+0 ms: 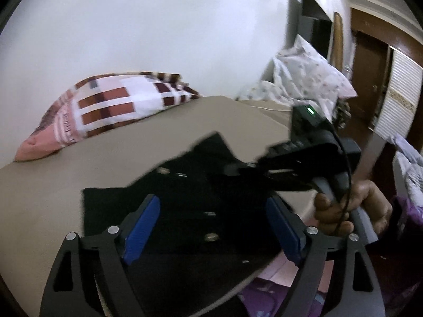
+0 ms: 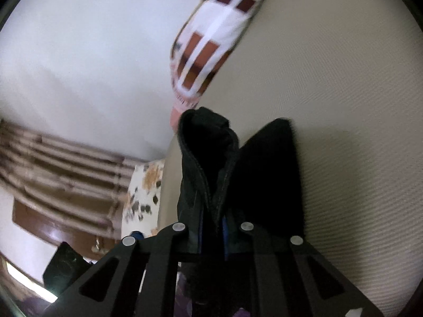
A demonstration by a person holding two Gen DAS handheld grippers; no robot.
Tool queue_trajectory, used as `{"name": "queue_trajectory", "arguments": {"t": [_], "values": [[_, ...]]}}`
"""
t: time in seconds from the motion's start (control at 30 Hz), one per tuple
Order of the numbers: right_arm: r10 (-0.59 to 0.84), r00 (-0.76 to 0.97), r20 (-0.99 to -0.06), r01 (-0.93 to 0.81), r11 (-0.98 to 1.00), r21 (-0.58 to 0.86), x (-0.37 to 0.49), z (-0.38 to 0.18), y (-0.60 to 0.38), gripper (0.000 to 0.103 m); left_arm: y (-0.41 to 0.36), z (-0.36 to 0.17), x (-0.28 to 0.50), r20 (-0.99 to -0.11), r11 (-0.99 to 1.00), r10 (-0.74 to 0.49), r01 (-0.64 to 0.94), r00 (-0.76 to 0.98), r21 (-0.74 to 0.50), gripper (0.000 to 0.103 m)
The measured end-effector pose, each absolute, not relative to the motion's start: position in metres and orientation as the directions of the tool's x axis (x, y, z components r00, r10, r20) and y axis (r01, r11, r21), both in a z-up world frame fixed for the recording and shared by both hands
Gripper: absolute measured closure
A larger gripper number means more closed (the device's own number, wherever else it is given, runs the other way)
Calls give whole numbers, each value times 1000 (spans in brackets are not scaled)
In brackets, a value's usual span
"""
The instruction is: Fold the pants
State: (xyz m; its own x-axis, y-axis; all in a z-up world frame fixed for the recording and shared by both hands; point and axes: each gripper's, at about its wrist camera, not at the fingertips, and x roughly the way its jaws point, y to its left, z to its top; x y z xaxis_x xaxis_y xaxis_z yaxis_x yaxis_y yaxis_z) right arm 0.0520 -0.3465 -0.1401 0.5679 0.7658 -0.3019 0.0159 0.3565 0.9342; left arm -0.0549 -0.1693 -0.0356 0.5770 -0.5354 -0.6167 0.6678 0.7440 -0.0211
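Black pants (image 1: 190, 219) with small metal studs lie on a beige bed (image 1: 105, 163). My left gripper (image 1: 211, 200) hovers over them, its blue pads (image 1: 142, 227) wide apart and touching nothing. My right gripper (image 1: 235, 169) reaches in from the right, held by a hand (image 1: 343, 211), and pinches a raised edge of the pants. In the right wrist view the right gripper (image 2: 212, 219) is shut on a bunched fold of the pants (image 2: 208, 158), which stands up between the fingers. The rest of the pants (image 2: 267, 174) lies flat on the bed (image 2: 357, 158).
A plaid pillow (image 1: 111, 105) lies at the bed's far side against a white wall; it also shows in the right wrist view (image 2: 211, 39). A floral pillow (image 1: 304, 79) leans at the back right. Wooden doors (image 1: 375, 79) stand to the right, and striped curtains (image 2: 66, 171) show at the left.
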Motion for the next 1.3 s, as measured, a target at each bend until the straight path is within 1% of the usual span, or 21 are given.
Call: {"name": "queue_trajectory", "arguments": {"t": [0.07, 0.2, 0.33, 0.4, 0.5, 0.57, 0.6, 0.67, 0.7, 0.73, 0.8, 0.83, 0.87, 0.9, 0.93, 0.97, 1.1, 1.17, 1.2, 1.27, 1.3], "values": [[770, 563, -302, 37, 341, 939, 52, -150, -350, 91, -160, -37, -46, -621, 773, -509, 634, 596, -25, 20], [781, 555, -286, 90, 286, 954, 53, -171, -353, 91, -129, -42, -26, -646, 836, -455, 544, 613, -72, 20], [796, 553, -248, 110, 225, 968, 50, -178, -352, 91, -93, -46, -9, -660, 890, -398, 443, 637, -110, 20], [801, 550, -238, 124, 203, 971, 49, -181, -351, 91, -81, -51, -3, -672, 902, -379, 416, 636, -114, 20], [798, 544, -258, 159, 204, 966, 46, -190, -355, 85, -71, -60, 5, -701, 916, -335, 392, 630, -85, 20], [798, 544, -261, 167, 202, 965, 42, -191, -358, 83, -66, -68, 11, -723, 920, -326, 380, 609, -95, 20], [795, 539, -277, 161, 226, 961, 38, -186, -359, 82, -62, -71, 14, -735, 921, -329, 375, 593, -109, 20], [786, 530, -317, 150, 280, 948, 31, -175, -361, 77, -57, -77, 16, -751, 925, -324, 360, 576, -123, 20], [783, 529, -326, 151, 292, 945, 29, -172, -361, 69, -55, -77, 16, -754, 927, -321, 353, 573, -127, 20], [772, 538, -340, 154, 307, 939, 21, -166, -365, 65, -51, -77, 16, -753, 928, -323, 347, 573, -134, 20], [724, 582, -370, 141, 357, 923, 3, -149, -374, 65, -44, -73, 12, -746, 930, -323, 339, 582, -139, 20], [722, 593, -355, 119, 357, 926, -4, -140, -377, 65, -39, -70, 10, -744, 932, -320, 334, 587, -138, 20], [738, 597, -314, 89, 328, 941, -11, -133, -377, 65, -36, -68, 8, -745, 933, -319, 332, 586, -139, 20], [774, 590, -227, 49, 247, 968, -20, -123, -374, 65, -34, -66, 8, -747, 933, -320, 331, 583, -142, 20], [788, 586, -190, 38, 208, 977, -25, -119, -370, 65, -31, -64, 7, -747, 933, -323, 330, 581, -146, 20], [797, 578, -175, 40, 187, 982, -30, -116, -365, 65, -28, -62, 4, -744, 933, -326, 328, 583, -152, 20], [821, 529, -216, 106, 189, 976, -37, -125, -337, 65, -22, -62, -1, -734, 925, -355, 332, 579, -185, 19], [787, 546, -289, 172, 232, 957, -34, -137, -337, 65, -22, -66, -2, -745, 924, -358, 330, 563, -195, 19], [777, 552, -303, 198, 230, 953, -33, -144, -336, 66, -21, -68, -3, -750, 920, -367, 331, 550, -208, 19], [762, 563, -321, 241, 220, 945, -33, -154, -337, 65, -20, -71, -6, -752, 913, -387, 337, 533, -230, 19], [761, 569, -312, 235, 213, 948, -32, -155, -336, 65, -20, -72, -7, -752, 912, -389, 339, 533, -231, 19]]}}
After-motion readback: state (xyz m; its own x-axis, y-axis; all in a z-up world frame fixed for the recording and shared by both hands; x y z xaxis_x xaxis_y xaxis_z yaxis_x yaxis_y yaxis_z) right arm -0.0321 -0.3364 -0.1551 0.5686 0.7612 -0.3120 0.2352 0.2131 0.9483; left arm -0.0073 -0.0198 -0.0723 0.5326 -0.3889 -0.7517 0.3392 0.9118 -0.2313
